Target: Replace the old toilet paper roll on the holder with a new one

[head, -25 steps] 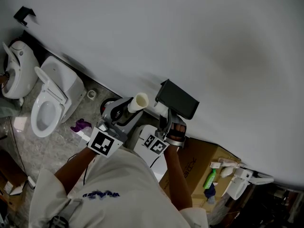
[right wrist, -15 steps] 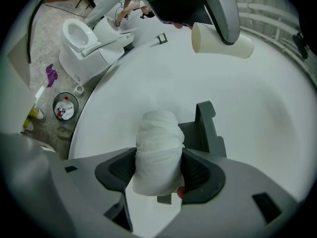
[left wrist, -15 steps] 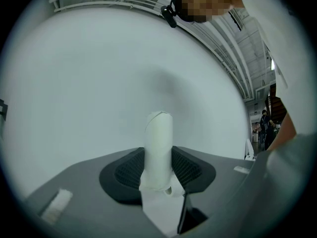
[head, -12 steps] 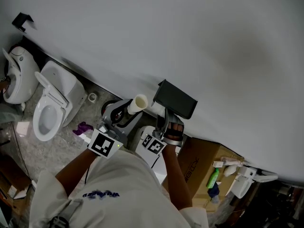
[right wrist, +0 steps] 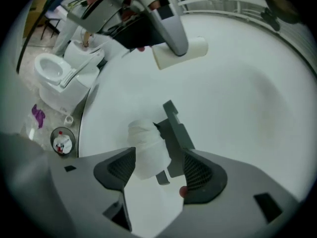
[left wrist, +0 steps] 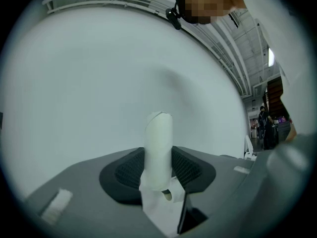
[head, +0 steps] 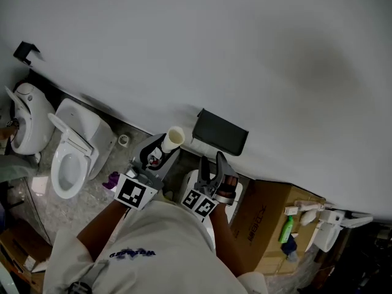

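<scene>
My left gripper is shut on a thin, nearly used-up toilet roll. It stands upright between the pads with a loose tail of paper hanging below. The black holder is mounted on the pale wall. In the right gripper view a fuller white roll sits on that holder, just beyond the jaws. My right gripper hangs a little below the holder, open with nothing between its pads. The left gripper and its roll show at the top of that view.
Two white toilets stand along the wall to the left. A round bin with rubbish sits on the floor below. At the right are a cardboard box and a green bottle. A purple scrap lies on the floor.
My right gripper has drawn back and away from the holder and rolled, jaws apart. The left gripper has kept its roll in about the same place.
</scene>
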Motion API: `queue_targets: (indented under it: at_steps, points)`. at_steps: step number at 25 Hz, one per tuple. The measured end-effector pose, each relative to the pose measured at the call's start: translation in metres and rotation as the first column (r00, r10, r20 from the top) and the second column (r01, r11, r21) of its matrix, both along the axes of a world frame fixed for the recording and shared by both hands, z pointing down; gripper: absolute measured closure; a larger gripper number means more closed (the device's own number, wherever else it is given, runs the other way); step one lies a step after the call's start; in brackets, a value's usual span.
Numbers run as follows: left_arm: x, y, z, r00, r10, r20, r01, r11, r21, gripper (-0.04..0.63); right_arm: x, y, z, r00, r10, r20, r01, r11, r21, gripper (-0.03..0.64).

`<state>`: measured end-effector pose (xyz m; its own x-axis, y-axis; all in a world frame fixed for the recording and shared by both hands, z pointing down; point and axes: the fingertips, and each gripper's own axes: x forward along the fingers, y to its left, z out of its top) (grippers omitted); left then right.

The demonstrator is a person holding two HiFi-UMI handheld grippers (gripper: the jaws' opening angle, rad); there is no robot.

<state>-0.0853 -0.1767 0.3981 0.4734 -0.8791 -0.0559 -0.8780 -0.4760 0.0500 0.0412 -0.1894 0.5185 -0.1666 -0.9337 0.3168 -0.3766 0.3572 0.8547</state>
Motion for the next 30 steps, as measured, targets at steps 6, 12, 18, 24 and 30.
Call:
queue_targets:
  at_steps: [6, 12, 18, 24, 30]
  points:
    - [0.009, -0.006, -0.012, 1.0, 0.022, 0.01, -0.022, 1.0, 0.017, 0.419, 0.047, 0.009, -0.04, 0.929, 0.176, 0.325, -0.16, 0.984, -0.076, 0.364]
    - [0.025, -0.012, -0.019, 0.997, 0.062, 0.035, -0.063, 0.998, 0.03, 0.419, 0.102, 0.01, -0.073, 0.757, 0.287, 0.587, -0.26, 0.956, -0.134, 0.431]
    - [0.039, -0.018, -0.027, 0.996, 0.089, 0.032, -0.09, 0.995, 0.034, 0.419, 0.13, 0.015, -0.101, 0.662, 0.283, 0.694, -0.296, 0.949, -0.105, 0.505]
    - [0.046, -0.02, -0.022, 0.991, 0.117, 0.072, -0.12, 0.992, 0.039, 0.419, 0.145, 0.019, -0.118, 0.573, 0.275, 0.772, -0.311, 0.944, -0.105, 0.605]
    - [0.045, -0.02, -0.022, 0.989, 0.123, 0.078, -0.126, 0.991, 0.035, 0.419, 0.146, 0.021, -0.125, 0.522, 0.266, 0.81, -0.299, 0.947, -0.119, 0.614]
